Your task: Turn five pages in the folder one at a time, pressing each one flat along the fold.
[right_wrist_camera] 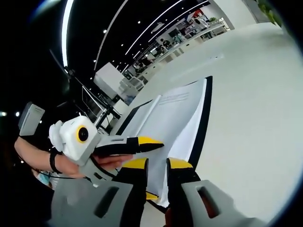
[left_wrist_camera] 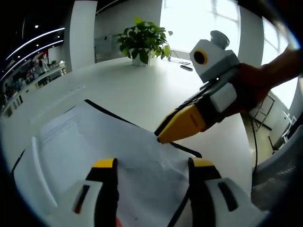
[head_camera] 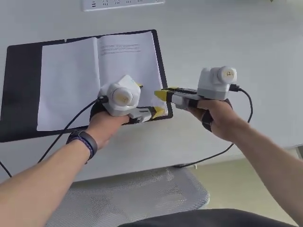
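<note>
White tabletop (head_camera: 227,42) runs wide and bare around an open black folder (head_camera: 21,94) lying flat on it, with a white power strip (head_camera: 123,4) at the far edge and a grey mesh chair seat (head_camera: 142,194) below the near edge; the folder's dark cover shows as a broad band on the left and a thin border along the right and near sides; a blank white left page (head_camera: 68,80) and a white right page (head_camera: 128,61) with a few lines of small print near its top meet at a raised fold in the middle; the left gripper (head_camera: 157,112) hangs over the near right corner of the right page, its yellow-tipped jaws spread wide with the sheet showing between them in the left gripper view; the right gripper (head_camera: 161,94) reaches in from the right, its tips at the right page's outer edge, just beside the left gripper; its jaws stand close together with only a narrow slit, and whether they pinch the paper I cannot tell; a potted green plant (left_wrist_camera: 142,42) stands well beyond the folder on the same table; a dark wristband (head_camera: 85,142) circles the left wrist
</note>
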